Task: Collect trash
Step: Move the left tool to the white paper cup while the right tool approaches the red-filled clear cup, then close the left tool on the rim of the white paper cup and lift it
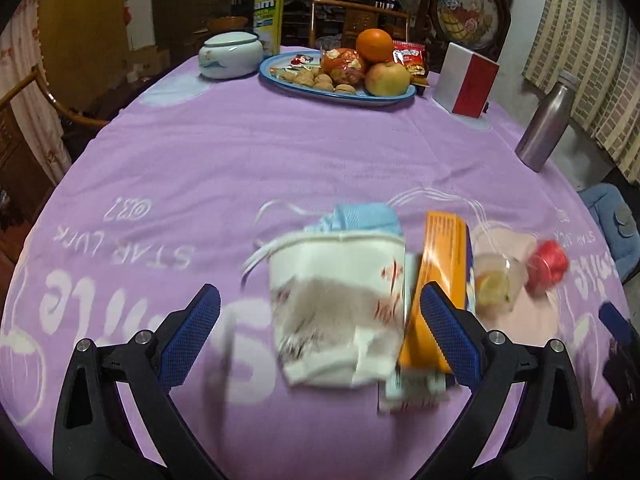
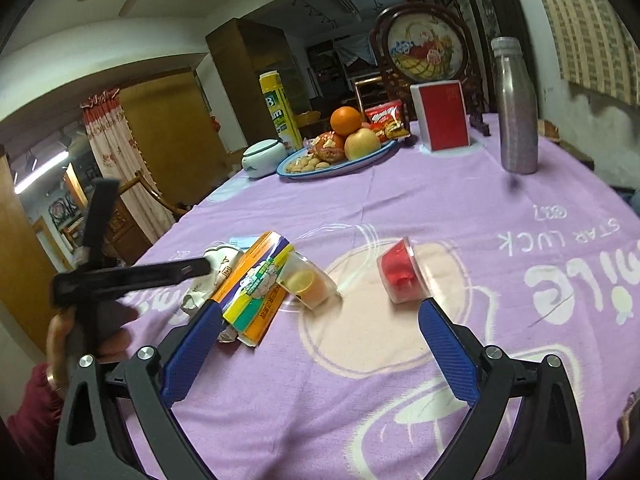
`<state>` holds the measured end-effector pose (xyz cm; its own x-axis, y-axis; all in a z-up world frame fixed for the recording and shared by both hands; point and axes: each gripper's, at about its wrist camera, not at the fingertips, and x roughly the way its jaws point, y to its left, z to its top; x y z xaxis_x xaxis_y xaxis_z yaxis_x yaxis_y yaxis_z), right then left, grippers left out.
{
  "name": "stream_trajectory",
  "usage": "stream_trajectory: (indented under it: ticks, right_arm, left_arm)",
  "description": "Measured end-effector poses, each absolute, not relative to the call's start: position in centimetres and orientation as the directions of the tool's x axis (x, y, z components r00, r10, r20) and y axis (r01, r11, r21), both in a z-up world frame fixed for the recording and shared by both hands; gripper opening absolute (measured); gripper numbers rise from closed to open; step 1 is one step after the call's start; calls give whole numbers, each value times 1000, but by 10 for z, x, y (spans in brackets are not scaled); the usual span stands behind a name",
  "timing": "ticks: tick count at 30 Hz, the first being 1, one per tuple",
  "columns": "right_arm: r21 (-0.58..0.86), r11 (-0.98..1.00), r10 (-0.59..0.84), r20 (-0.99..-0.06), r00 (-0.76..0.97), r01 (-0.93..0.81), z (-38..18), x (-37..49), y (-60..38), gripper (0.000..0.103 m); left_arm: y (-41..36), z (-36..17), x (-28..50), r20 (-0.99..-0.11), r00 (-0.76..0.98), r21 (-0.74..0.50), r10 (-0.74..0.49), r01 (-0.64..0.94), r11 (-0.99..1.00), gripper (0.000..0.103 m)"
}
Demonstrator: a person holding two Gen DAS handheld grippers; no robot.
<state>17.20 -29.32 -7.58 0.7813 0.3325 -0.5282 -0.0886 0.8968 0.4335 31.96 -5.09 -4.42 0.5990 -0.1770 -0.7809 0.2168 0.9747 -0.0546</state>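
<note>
The trash lies in a cluster on the purple tablecloth (image 1: 240, 168). It holds a crumpled white paper cup (image 1: 336, 304), a blue face mask (image 1: 360, 218), an orange carton (image 1: 440, 276), a clear cup with a lemon slice (image 1: 496, 280) and a red-filled cup (image 1: 546, 266). My left gripper (image 1: 320, 324) is open above the paper cup, its right pad over the carton. My right gripper (image 2: 320, 332) is wide open and empty, just short of the clear cup (image 2: 308, 280) and the tipped red cup (image 2: 404, 276). Its left pad is beside the carton (image 2: 256, 284).
A blue plate (image 1: 280, 80) of fruit, nuts and snack packets stands at the far side, with a ceramic jar (image 1: 228, 56), a yellow can (image 1: 270, 4), a red and white box (image 1: 468, 80) and a steel bottle (image 2: 516, 112). A hand (image 2: 68, 336) holds the left gripper. Wooden chairs ring the table.
</note>
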Motion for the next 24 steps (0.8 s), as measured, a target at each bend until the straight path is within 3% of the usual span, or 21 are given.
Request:
stream_trajectory:
  ticks: [8,11,13,17,24]
  right_arm:
    - [546,835,411,-544,731,-64,-92,180,-304,97]
    - [567,821,423,-530,735,-64,-93,178,-306,97]
    - [576,815,428,-530,732,-60,-94,178,-307,97]
    - [582,811,434,-526,731,-63,-94,178,-305,97]
    - [595,802,434,-525,732,-49,-97,178,-308,97]
  left_arm:
    - [-49,-70,344,-828,543,-29,-140,208,978,96]
    - [-17,-65,339,-799,595,-7,-90,141,990,96]
    - [10,-62,336,-785,611,-71,-98,69,995,96]
    - [45,-71,337,-792,566,-281,-229,-4,960,96]
    - [18,-67,324,-789,583,-185,-196,80,979,96]
